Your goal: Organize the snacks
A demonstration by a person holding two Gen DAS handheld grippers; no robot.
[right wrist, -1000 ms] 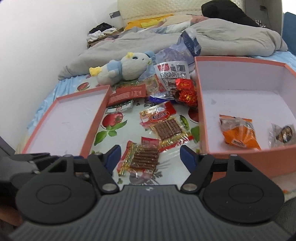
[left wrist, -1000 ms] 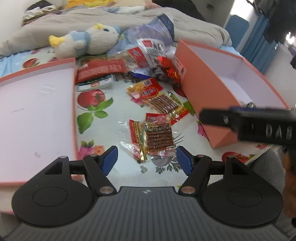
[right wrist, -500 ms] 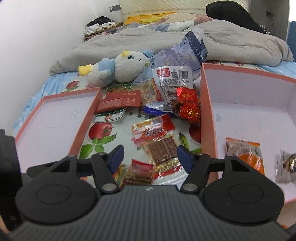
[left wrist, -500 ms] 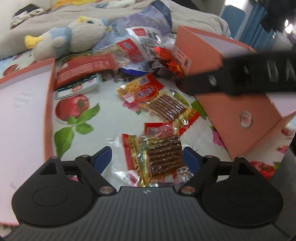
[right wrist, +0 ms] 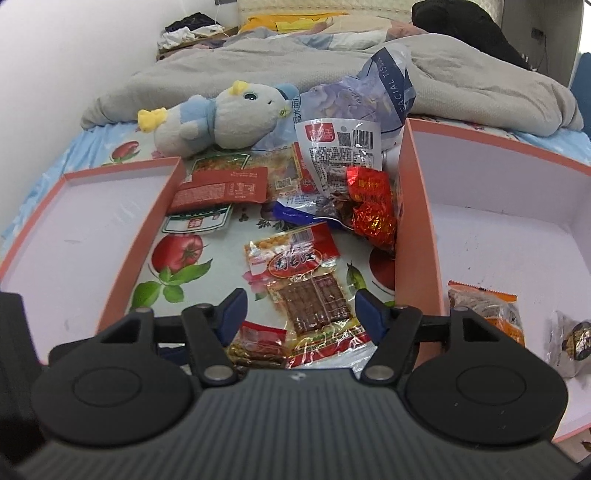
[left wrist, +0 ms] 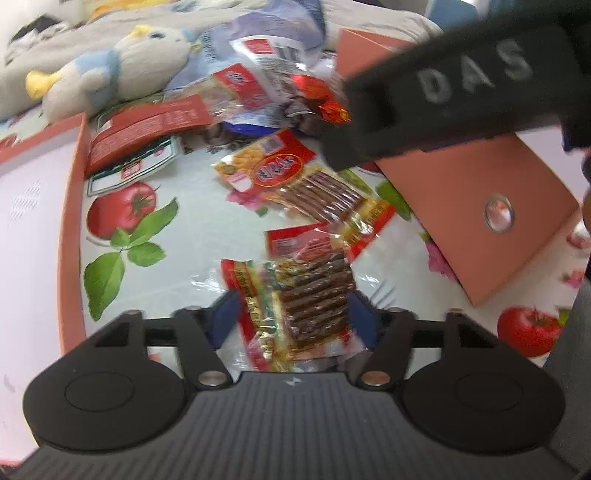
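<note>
Left hand-held gripper point(left wrist: 291, 317) seen low centre of frame, jaws closing, brown-stick snack packet point(left wrist: 306, 306) lodged between blue pads; firm contact cannot be told. Right hand-held gripper point(right wrist: 299, 306) held half-wide, nothing gripped, second stick packet point(right wrist: 314, 299) seen beyond gap. Bed surface point(left wrist: 207, 236) strewn with snacks. Orange box point(right wrist: 417, 221) placed at right, two packets inside.

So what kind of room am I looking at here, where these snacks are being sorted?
Most likely a bedroom: the snack packets lie on a bed's tomato-print sheet, with a rumpled grey duvet behind them, a grey-and-blue plush toy beside it, and a pile of clothes against the wall.
</note>
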